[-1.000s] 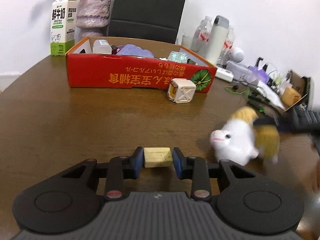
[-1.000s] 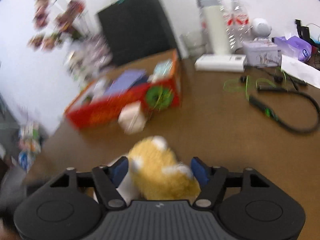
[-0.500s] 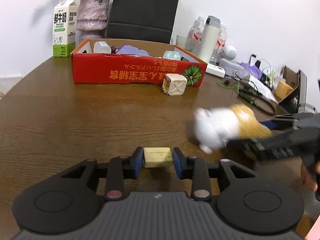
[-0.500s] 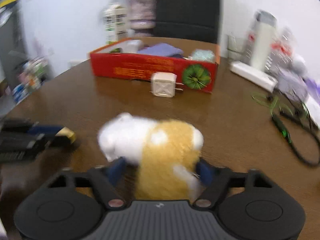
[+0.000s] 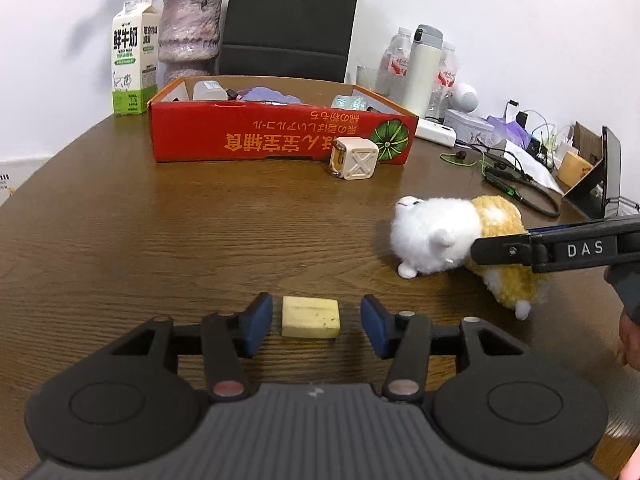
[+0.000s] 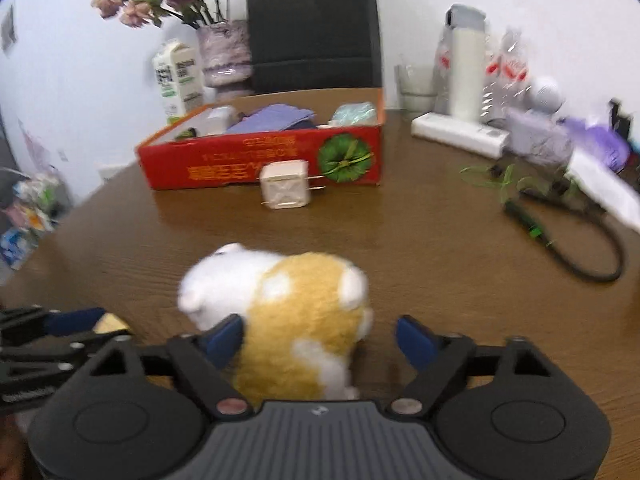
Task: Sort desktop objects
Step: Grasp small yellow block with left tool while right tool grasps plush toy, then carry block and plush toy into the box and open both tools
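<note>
Your left tool (image 5: 316, 322) has just let go: its jaws now stand apart around the yellow block (image 5: 311, 317) on the desk (image 5: 160, 220). Your right tool (image 6: 320, 338) is opening around the plush hamster (image 6: 288, 312), set down near the red box (image 5: 276, 140).

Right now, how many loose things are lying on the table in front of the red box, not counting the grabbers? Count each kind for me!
plush toy: 1
yellow block: 1
white cube plug: 1
Total: 3, all on the table in front of the red box, none inside it.
</note>
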`<state>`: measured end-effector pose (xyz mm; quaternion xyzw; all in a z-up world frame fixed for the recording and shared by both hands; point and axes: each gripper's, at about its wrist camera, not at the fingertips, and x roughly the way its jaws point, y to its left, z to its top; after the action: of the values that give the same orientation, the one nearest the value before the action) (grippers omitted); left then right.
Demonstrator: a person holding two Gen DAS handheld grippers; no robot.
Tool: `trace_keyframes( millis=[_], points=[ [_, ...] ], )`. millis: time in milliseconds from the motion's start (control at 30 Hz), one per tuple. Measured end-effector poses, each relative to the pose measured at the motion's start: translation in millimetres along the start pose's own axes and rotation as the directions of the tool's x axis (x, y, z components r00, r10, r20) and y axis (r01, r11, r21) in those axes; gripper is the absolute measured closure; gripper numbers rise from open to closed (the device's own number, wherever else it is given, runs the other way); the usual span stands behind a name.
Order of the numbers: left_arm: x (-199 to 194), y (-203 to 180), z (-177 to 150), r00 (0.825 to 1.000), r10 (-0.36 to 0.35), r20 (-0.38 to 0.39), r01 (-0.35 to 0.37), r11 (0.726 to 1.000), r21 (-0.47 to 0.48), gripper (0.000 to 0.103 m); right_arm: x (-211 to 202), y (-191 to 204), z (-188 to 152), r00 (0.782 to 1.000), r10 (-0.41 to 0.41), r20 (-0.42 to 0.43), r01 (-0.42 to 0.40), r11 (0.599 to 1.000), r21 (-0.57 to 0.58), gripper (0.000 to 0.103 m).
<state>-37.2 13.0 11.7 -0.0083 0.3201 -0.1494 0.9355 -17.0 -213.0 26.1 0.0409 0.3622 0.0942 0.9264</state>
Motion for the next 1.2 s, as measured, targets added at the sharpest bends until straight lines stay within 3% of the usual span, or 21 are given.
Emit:
trace_keyframes(
  millis=[33, 100, 333, 433, 533, 633, 700, 767, 867, 967, 1067, 1100, 1133, 1200],
  points=[
    [-1, -1, -1, 1.000, 0.008, 0.004, -0.008, 1.000, 0.010, 0.072, 0, 1, -3, 1.000, 0.017, 0.008, -0.017, 1.000, 0.008, 0.047],
    [-3, 0, -1, 1.000, 0.008, 0.007, -0.008, 1.000, 0.000, 0.072, -1, 4, -7, 0.999, 0.015, 0.034, -0.015, 1.000, 0.007, 0.055],
    [-15, 9, 27, 0.994, -0.004, 0.105, 0.007, 1.000, -0.030, 0.072, -26, -3, 19, 0.986, 0.054, 0.157, -0.065, 0.995, 0.072, 0.057],
    [-13, 19, 58, 0.988, 0.009, 0.154, -0.002, 0.999, -0.043, 0.072, -31, -6, 50, 0.975, 0.089, 0.205, -0.104, 0.992, 0.066, 0.057],
    [-5, 29, 99, 0.976, 0.030, 0.216, -0.021, 0.999, -0.042, 0.072, -17, -5, 96, 0.971, 0.064, 0.231, -0.073, 0.997, 0.031, 0.057],
    [13, 43, 145, 0.972, 0.052, 0.231, -0.044, 0.998, -0.039, 0.072, 19, -10, 155, 0.979, 0.069, 0.191, -0.079, 0.996, 0.046, 0.057],
    [32, 50, 172, 0.969, 0.075, 0.234, -0.079, 0.997, 0.010, 0.072, 52, -14, 190, 0.986, 0.092, 0.139, -0.101, 0.993, 0.060, 0.057],
    [62, 58, 194, 0.975, 0.115, 0.190, -0.126, 0.991, 0.045, 0.072, 86, -13, 214, 0.991, 0.108, 0.078, -0.112, 0.992, 0.055, 0.057],
    [114, 80, 217, 0.989, 0.127, 0.076, -0.127, 0.992, 0.004, 0.072, 137, -10, 237, 1.000, 0.012, -0.009, -0.012, 0.999, 0.039, 0.057],
    [153, 96, 223, 0.980, 0.198, 0.005, -0.198, 0.980, -0.022, 0.072, 176, -14, 244, 0.997, -0.008, -0.071, 0.013, 0.997, 0.082, 0.056],
    [173, 104, 220, 0.980, 0.193, -0.037, -0.195, 0.980, -0.049, 0.071, 201, -12, 237, 0.993, -0.028, -0.113, 0.036, 0.997, 0.069, 0.054],
    [177, 104, 218, 0.977, 0.208, -0.044, -0.210, 0.976, -0.055, 0.067, 208, -9, 235, 0.991, -0.054, -0.122, 0.060, 0.997, 0.049, 0.052],
    [177, 105, 216, 0.975, 0.218, -0.052, -0.221, 0.973, -0.060, 0.052, 210, -5, 232, 0.989, -0.091, -0.114, 0.093, 0.996, 0.013, 0.051],
    [172, 103, 211, 0.975, 0.220, -0.032, -0.222, 0.972, -0.080, 0.035, 209, 1, 228, 0.985, -0.136, -0.103, 0.135, 0.991, -0.016, 0.046]
  ],
)
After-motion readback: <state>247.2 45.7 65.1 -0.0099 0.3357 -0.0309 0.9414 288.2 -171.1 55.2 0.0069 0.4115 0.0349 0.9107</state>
